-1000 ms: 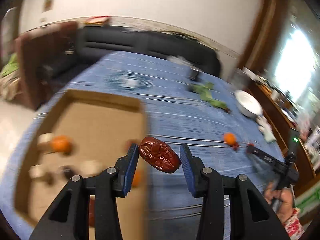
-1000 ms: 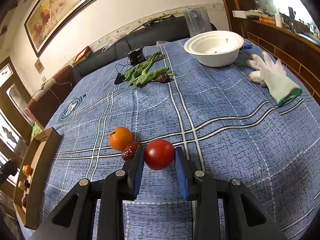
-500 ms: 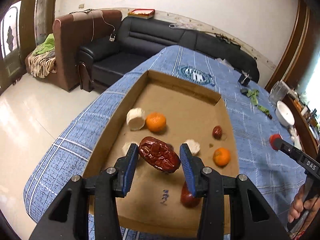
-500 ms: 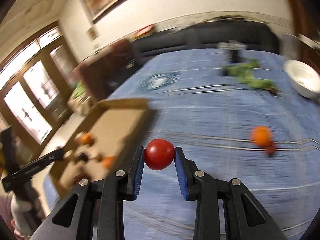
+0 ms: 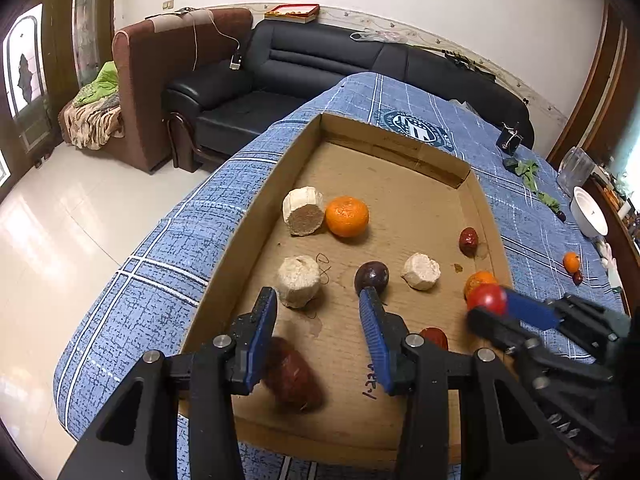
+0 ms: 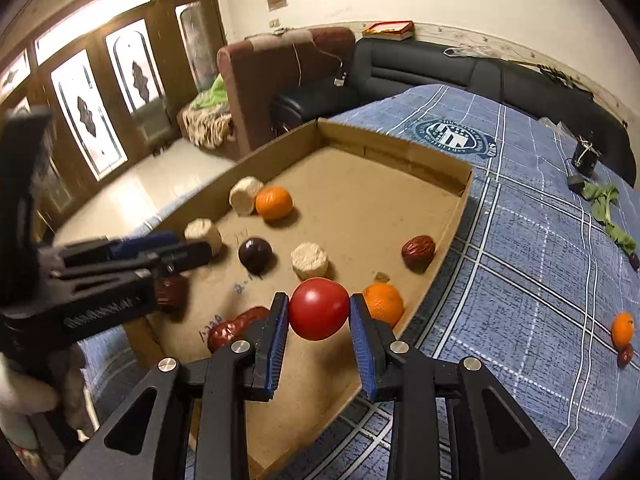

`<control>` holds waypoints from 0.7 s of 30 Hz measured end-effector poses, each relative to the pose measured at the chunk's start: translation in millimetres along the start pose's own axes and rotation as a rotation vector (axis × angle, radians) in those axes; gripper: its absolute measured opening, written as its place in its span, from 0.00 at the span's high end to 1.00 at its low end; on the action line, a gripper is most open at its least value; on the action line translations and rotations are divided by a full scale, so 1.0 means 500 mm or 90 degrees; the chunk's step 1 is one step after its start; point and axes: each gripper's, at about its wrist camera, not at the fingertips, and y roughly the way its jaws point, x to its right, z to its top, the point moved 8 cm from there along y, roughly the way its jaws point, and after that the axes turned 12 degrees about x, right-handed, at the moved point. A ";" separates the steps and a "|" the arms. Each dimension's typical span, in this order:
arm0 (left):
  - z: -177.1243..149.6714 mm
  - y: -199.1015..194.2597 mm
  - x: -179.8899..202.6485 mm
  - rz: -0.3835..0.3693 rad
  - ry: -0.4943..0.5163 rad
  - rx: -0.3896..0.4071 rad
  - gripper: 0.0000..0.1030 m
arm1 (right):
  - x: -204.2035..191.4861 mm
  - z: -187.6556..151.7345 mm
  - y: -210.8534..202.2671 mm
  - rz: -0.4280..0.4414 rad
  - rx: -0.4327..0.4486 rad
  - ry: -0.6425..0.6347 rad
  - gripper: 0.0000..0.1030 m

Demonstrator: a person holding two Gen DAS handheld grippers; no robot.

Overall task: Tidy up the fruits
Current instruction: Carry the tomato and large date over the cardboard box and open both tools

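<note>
A shallow cardboard box (image 5: 248,220) lies on the blue checked tablecloth. My left gripper (image 5: 318,308) is open over its near end. A big red date (image 5: 294,380) lies blurred below it on the box floor. My right gripper (image 6: 319,312) is shut on a red tomato (image 6: 319,309) and holds it above the box's right side; the tomato also shows in the left wrist view (image 5: 486,298). In the box are two oranges (image 5: 346,216) (image 6: 384,303), a dark plum (image 5: 371,276), red dates (image 5: 468,240) and pale round chunks (image 5: 303,216).
An orange (image 6: 622,329) and a small date (image 6: 625,355) lie on the cloth to the right. Green leaves (image 6: 610,216), a white bowl (image 5: 588,216) and a dark clip (image 6: 586,156) lie farther back. A black sofa (image 5: 320,68) and brown armchair stand beyond the table's edge.
My left gripper has opened and the big red date has dropped from it into the box. My right gripper has carried the tomato over the box's right side.
</note>
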 end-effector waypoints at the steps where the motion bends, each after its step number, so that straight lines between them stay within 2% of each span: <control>1: 0.001 0.000 -0.002 -0.001 -0.003 0.001 0.59 | -0.001 -0.005 0.006 -0.003 -0.005 -0.003 0.67; 11: 0.016 -0.018 -0.010 -0.008 -0.024 0.020 0.45 | -0.011 -0.008 0.023 -0.012 -0.012 -0.024 0.66; 14: 0.022 -0.028 -0.006 -0.008 -0.023 0.028 0.42 | -0.016 -0.005 0.018 -0.014 -0.006 -0.029 0.60; 16: 0.026 -0.036 -0.002 -0.006 -0.021 0.034 0.40 | -0.014 -0.001 0.008 -0.011 0.001 -0.020 0.59; 21: 0.040 -0.057 0.024 0.007 0.002 0.052 0.33 | 0.021 0.004 -0.047 -0.015 0.030 0.030 0.51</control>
